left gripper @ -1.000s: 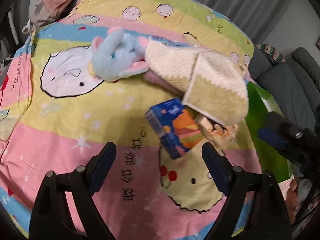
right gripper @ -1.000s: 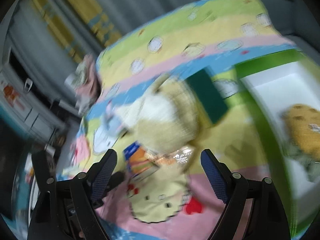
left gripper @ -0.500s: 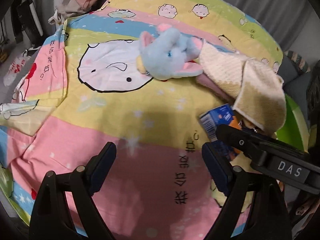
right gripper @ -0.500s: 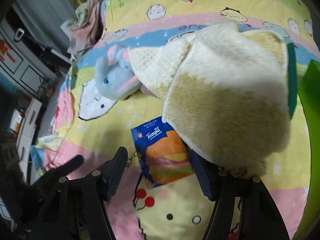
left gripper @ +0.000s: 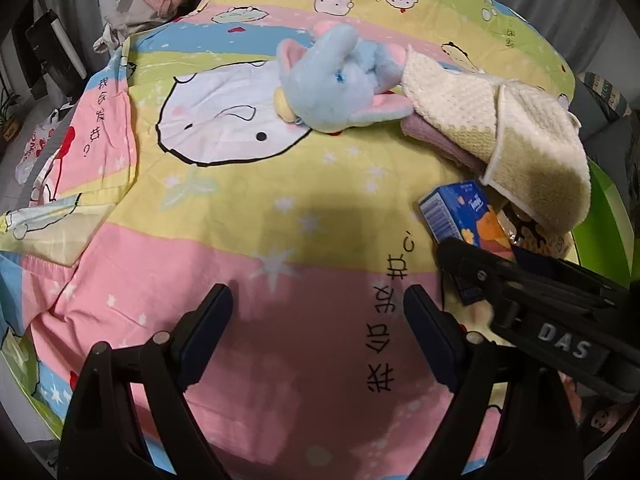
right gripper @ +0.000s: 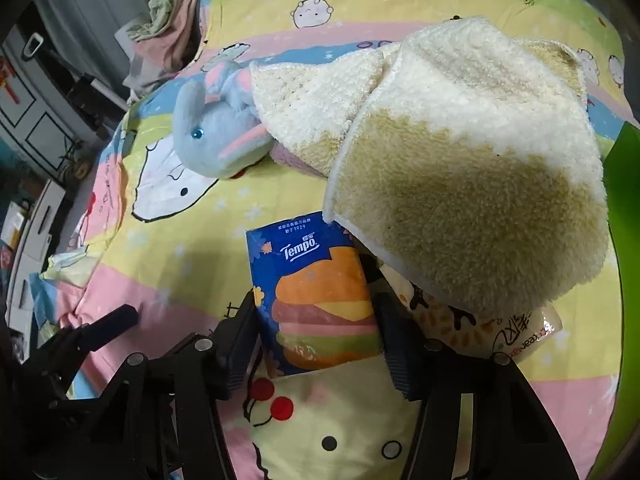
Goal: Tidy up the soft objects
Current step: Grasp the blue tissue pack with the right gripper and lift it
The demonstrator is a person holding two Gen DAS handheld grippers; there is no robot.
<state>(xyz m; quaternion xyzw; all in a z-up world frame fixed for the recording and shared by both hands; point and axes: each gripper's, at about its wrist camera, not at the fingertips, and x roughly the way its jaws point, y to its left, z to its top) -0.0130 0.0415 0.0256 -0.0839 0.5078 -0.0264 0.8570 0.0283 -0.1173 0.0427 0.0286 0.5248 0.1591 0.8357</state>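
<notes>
Glossy blue tissue pack (right gripper: pixel 316 300) sits pinched by the closing right tool (right gripper: pixel 316 344); left tool (left gripper: pixel 318 322) spread.

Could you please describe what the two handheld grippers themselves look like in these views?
Both the left gripper and the right gripper are black, angular frames with silver pivot bolts and dark blue ribbed finger pads. The right one's body carries white "DAS" lettering. No sleeves show.

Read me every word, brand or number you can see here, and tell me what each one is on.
"Tempo": tissue pack, white script on blue.
"1929": same pack, ending the small print above the brand; the rest too small to read.
"DAS": right gripper body.
Handwritten black characters: bedsheet, not legible to me.
Print on the crinkly wrapper: too distorted to read.
</notes>
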